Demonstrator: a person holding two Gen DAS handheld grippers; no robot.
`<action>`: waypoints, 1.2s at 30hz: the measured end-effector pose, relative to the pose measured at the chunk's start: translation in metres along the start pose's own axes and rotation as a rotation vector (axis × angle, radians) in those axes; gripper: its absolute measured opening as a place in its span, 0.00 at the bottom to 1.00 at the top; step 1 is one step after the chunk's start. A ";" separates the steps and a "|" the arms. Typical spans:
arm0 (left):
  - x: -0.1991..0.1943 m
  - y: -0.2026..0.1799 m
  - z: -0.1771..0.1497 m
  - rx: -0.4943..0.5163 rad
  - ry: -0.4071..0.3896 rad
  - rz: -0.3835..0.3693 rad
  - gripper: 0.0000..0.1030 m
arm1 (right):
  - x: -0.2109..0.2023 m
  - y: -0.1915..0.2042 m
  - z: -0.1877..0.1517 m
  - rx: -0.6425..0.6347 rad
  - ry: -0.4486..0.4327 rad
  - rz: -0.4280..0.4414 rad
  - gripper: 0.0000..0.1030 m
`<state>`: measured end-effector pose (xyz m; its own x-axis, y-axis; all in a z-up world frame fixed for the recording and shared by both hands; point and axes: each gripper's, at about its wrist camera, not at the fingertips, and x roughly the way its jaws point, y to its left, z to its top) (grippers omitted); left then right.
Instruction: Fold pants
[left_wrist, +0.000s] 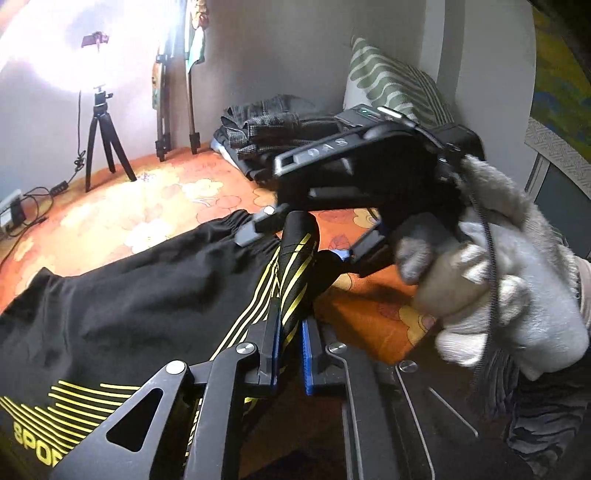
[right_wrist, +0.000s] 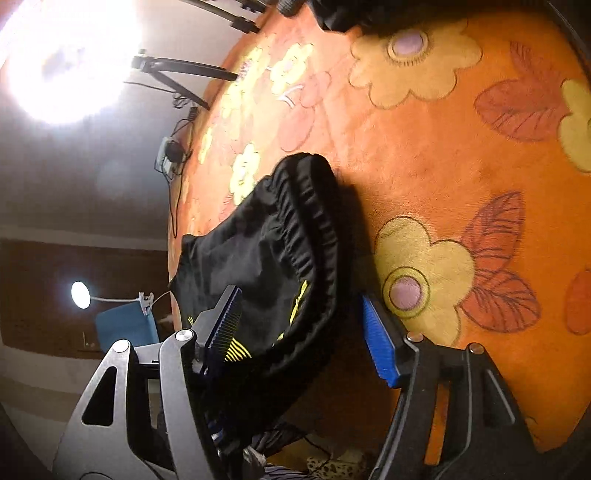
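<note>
Black pants (left_wrist: 147, 295) with yellow stripes and yellow lettering lie on an orange flowered rug (left_wrist: 155, 206). My left gripper (left_wrist: 291, 354) is shut on a raised fold of the striped fabric, which stands up between its blue pads. A gloved hand (left_wrist: 491, 295) holds my right gripper (left_wrist: 301, 240) just beyond, its fingers on either side of the same ridge. In the right wrist view the right gripper (right_wrist: 303, 332) is open. The gathered waistband of the pants (right_wrist: 317, 236) lies between its blue pads (right_wrist: 380, 350), which do not press on it.
A pile of folded dark clothes (left_wrist: 273, 125) and a striped pillow (left_wrist: 395, 85) sit at the rug's far edge by the wall. A small tripod (left_wrist: 101, 136), cables and a power strip (left_wrist: 11, 214) stand to the left. A bright lamp glares from the left.
</note>
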<state>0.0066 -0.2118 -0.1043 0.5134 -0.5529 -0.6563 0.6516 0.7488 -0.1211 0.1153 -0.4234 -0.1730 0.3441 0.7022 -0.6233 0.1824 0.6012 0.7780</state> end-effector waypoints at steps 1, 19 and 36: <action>0.000 0.001 0.000 -0.001 0.000 -0.001 0.07 | 0.002 0.000 0.002 0.003 0.000 0.011 0.65; -0.028 0.028 -0.003 -0.149 -0.041 -0.062 0.07 | -0.012 0.080 -0.023 -0.245 -0.184 -0.100 0.14; -0.113 0.108 -0.044 -0.325 -0.122 0.035 0.07 | 0.066 0.237 -0.069 -0.537 -0.109 -0.099 0.14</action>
<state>-0.0056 -0.0522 -0.0762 0.6080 -0.5498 -0.5728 0.4304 0.8345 -0.3440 0.1179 -0.2083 -0.0346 0.4477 0.6064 -0.6571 -0.2671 0.7920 0.5489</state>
